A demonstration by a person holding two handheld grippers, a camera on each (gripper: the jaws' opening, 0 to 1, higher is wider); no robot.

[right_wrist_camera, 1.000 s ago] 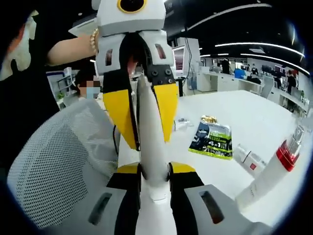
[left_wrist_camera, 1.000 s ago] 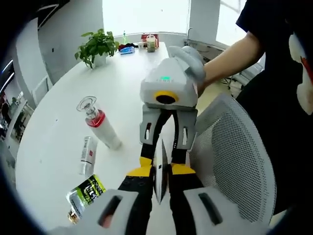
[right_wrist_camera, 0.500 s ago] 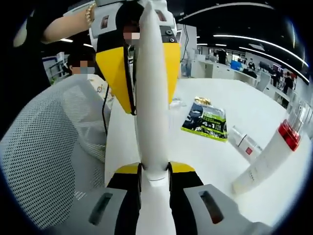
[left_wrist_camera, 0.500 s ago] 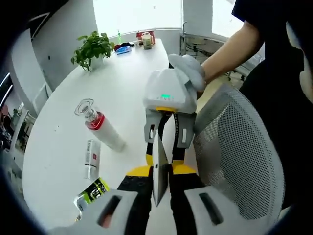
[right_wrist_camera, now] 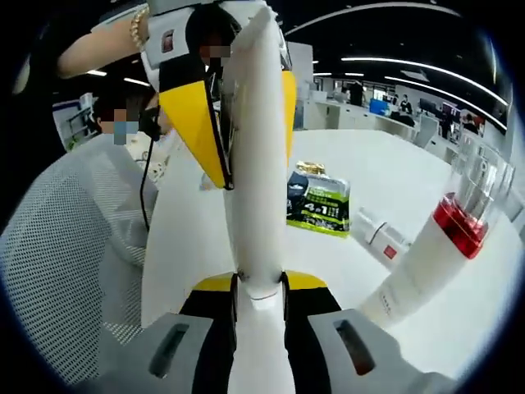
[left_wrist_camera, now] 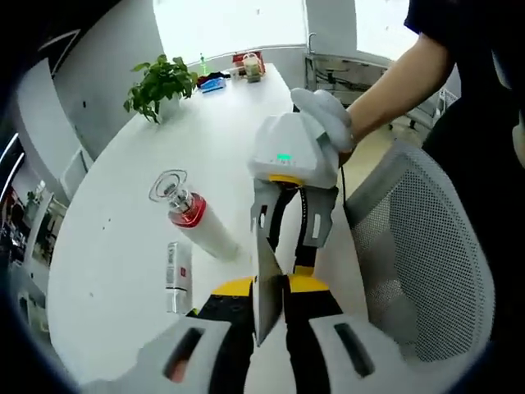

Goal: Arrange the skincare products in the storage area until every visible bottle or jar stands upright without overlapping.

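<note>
since a second ago the green-and-black sachet has slid out of the left gripper view, while the red-collared bottle (left_wrist_camera: 201,223) and the small white tube (left_wrist_camera: 178,275) sit nearer the middle of it; in the right gripper view the same bottle (right_wrist_camera: 426,258) now looms larger and the sachet (right_wrist_camera: 318,205) lies closer in. the white tube being handled (left_wrist_camera: 266,283) is caught at both ends: the left gripper (left_wrist_camera: 267,302) has its jaws pressed onto one end, and the right gripper (right_wrist_camera: 258,300) is clamped on the other end, the tube (right_wrist_camera: 254,164) running between the two above the white table (left_wrist_camera: 123,180) edge, beside a mesh chair (left_wrist_camera: 426,254). counted: one bottle, leaning, two tubes, one sachet, one potted plant (left_wrist_camera: 160,80) at the far end.
</note>
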